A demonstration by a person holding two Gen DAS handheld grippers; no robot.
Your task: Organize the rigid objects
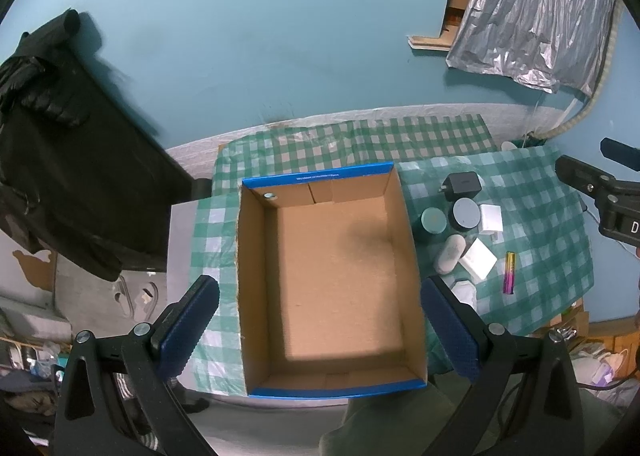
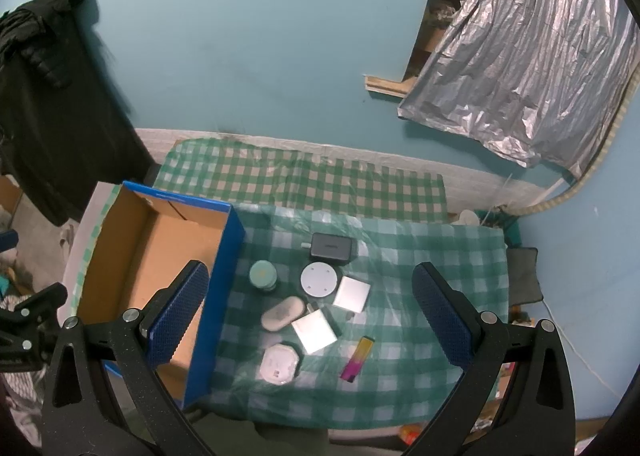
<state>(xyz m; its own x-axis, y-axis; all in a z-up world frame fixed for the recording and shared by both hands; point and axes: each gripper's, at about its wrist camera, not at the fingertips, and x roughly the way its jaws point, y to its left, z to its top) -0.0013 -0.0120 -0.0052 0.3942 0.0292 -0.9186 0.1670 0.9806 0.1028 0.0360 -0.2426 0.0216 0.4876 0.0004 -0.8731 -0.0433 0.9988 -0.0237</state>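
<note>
Left wrist view: blue-rimmed cardboard box [image 1: 332, 280] seen empty; nothing sorted yet. Small rigid objects [image 2: 316, 296] clustered on checked tabletop [image 2: 440, 248] beside box. Left tool [image 1: 320, 332] and right tool [image 2: 310, 316] held wide open, nothing gripped.

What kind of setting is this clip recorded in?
Probably a lived-in room at home, not a lab: a green checked plastic tablecloth over a small table, black clothing hanging on the teal painted wall, and crumpled silver foil sheeting covering an opening.
</note>
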